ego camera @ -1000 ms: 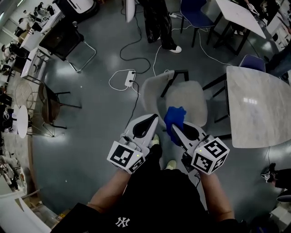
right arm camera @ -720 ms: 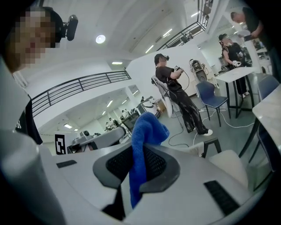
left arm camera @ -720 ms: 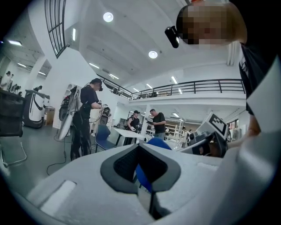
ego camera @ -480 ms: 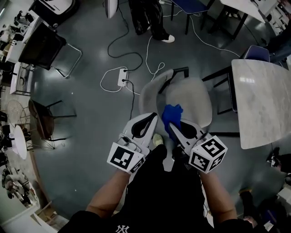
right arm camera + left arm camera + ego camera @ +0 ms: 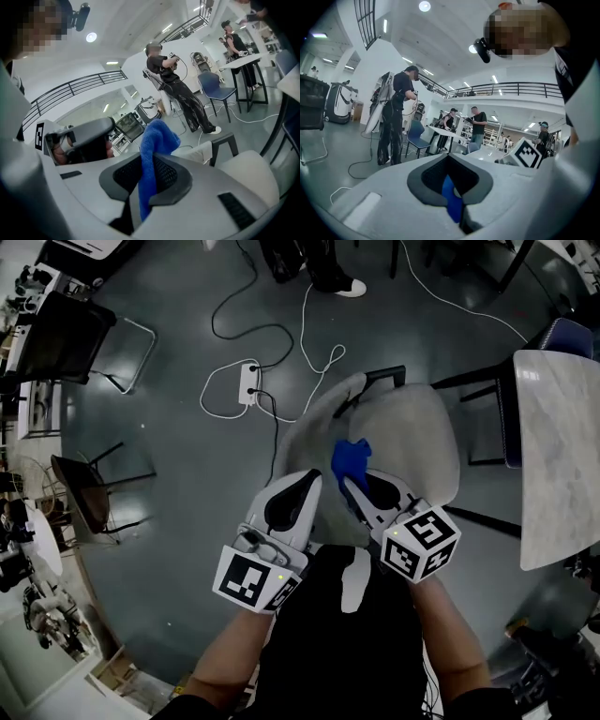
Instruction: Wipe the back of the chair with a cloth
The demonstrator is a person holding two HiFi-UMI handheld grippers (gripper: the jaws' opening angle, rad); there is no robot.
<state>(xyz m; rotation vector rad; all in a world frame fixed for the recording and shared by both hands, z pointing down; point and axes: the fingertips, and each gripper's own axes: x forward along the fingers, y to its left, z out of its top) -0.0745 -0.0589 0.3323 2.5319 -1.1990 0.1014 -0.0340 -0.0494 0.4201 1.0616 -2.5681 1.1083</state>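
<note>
Grey floor point(image 5: 187, 474), cables point(image 5: 246, 332) trailing. My right gripper point(image 5: 354, 486): jaws clamped on blue cloth point(image 5: 351, 459), over pale chair point(image 5: 422, 446). My left gripper point(image 5: 302, 482): jaws together, just beside right.

Head view, looking steeply down: both bare forearms reach forward from the torso, side by side and roughly parallel, the left forearm point(image 5: 228, 664) at the picture's left and the right forearm point(image 5: 452, 652) at its right. Each hand is hidden under its tool, whose marker cube point(image 5: 251, 579) faces up nearest the body. The left hand-held gripper point(image 5: 307, 480) points forward and slightly right; in its own view the jaws meet at the tips. The right hand-held gripper point(image 5: 349, 484) points forward and slightly left, so the two tips converge, near but apart. Its jaws are clamped on a blue cloth point(image 5: 157, 136), which stands up past the tips.
</note>
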